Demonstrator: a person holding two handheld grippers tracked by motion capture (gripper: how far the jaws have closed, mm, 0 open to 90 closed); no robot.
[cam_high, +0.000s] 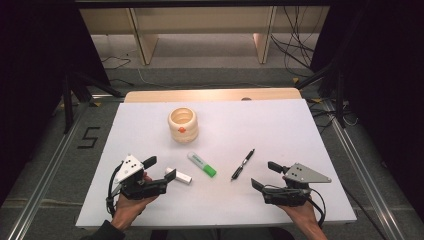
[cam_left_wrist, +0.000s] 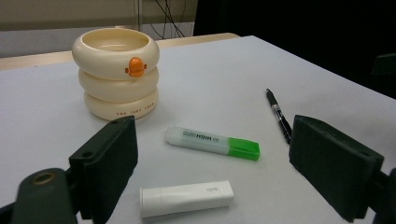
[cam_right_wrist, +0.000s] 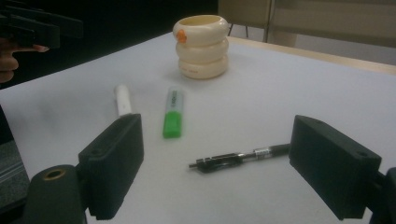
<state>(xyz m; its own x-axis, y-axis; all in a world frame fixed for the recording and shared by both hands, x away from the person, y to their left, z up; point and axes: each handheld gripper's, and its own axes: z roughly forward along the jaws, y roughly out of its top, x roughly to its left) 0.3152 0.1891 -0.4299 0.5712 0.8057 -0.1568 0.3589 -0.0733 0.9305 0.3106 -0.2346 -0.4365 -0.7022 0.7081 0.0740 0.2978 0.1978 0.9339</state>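
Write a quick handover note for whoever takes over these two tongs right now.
Left tongs: open, empty, nearest the white tube.
Right tongs: open, empty, nearest the pen.
Highlighter lies between tube and pen; the cream holder stands upright behind them, nothing seen inside it.
Done: nothing picked up.
Left: probably putting the three items into the holder.

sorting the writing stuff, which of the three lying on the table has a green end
The highlighter, the middle one of the three: pale body with a bright green cap. The white tube to its left is all white, the pen to its right black.
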